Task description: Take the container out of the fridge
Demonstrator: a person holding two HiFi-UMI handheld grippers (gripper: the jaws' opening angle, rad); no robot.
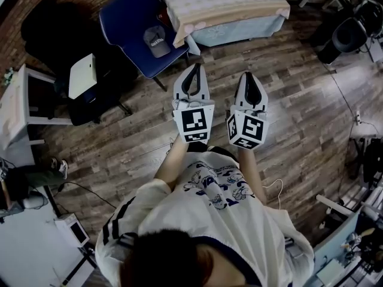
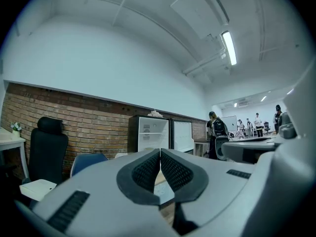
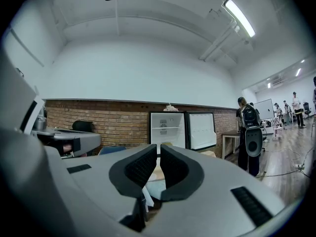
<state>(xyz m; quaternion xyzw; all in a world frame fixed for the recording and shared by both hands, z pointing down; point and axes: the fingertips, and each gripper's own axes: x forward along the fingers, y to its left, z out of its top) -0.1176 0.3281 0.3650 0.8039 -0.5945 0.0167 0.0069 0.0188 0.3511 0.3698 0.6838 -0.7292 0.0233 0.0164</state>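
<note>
The left gripper (image 1: pixel 195 66) and right gripper (image 1: pixel 249 75) face the open fridge (image 3: pixel 167 127), whose contents are too small to tell. The left fingers (image 2: pixel 146 172) touch and the right fingers (image 3: pixel 140 167) nearly touch, both holding nothing.

The left gripper (image 1: pixel 192 70) and right gripper (image 1: pixel 250 78) hang side by side over the wooden floor (image 1: pixel 299 106). Just ahead stands a blue chair (image 1: pixel 127 18), a cap (image 1: pixel 157 41) on its seat.

I stand on a dark wood-plank floor (image 1: pixel 299 118). On it sit a blue chair (image 1: pixel 128 23) holding a cap (image 1: pixel 158 41), a cloth-draped desk (image 1: pixel 227 8) just beside it, a black office chair (image 1: pixel 54 28), and, by the brick wall, the fridge (image 3: pixel 168 127).
</note>
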